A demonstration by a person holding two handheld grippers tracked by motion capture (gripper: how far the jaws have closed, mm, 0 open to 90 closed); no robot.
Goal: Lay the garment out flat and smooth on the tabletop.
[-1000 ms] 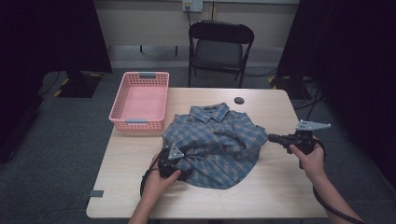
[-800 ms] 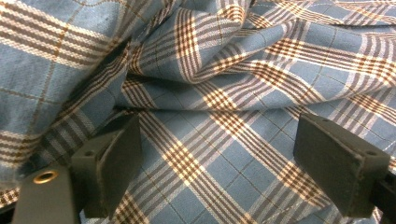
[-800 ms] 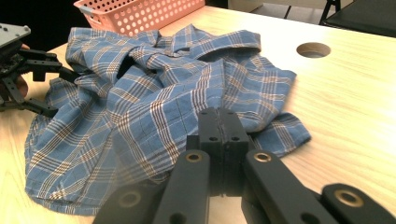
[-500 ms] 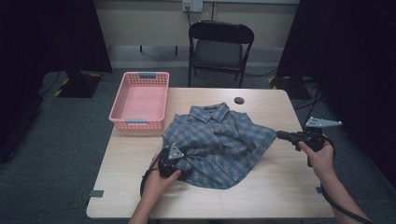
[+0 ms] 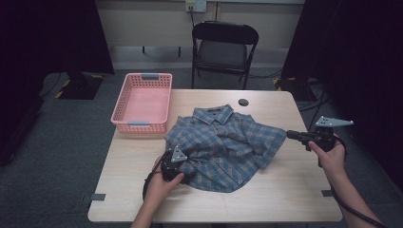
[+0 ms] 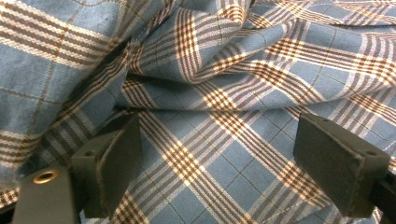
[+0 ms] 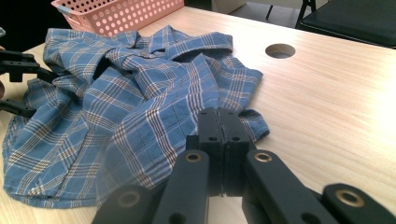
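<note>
On the middle of the table (image 5: 285, 199) sits a rumpled plaid shirt (image 5: 223, 142). Left gripper (image 6: 233, 158) has both jaws spread wide over it, gripping nothing; right gripper (image 7: 223, 130) is pressed closed, empty. Looks soft, light, floppy; I'd pinch a hem or collar.
</note>
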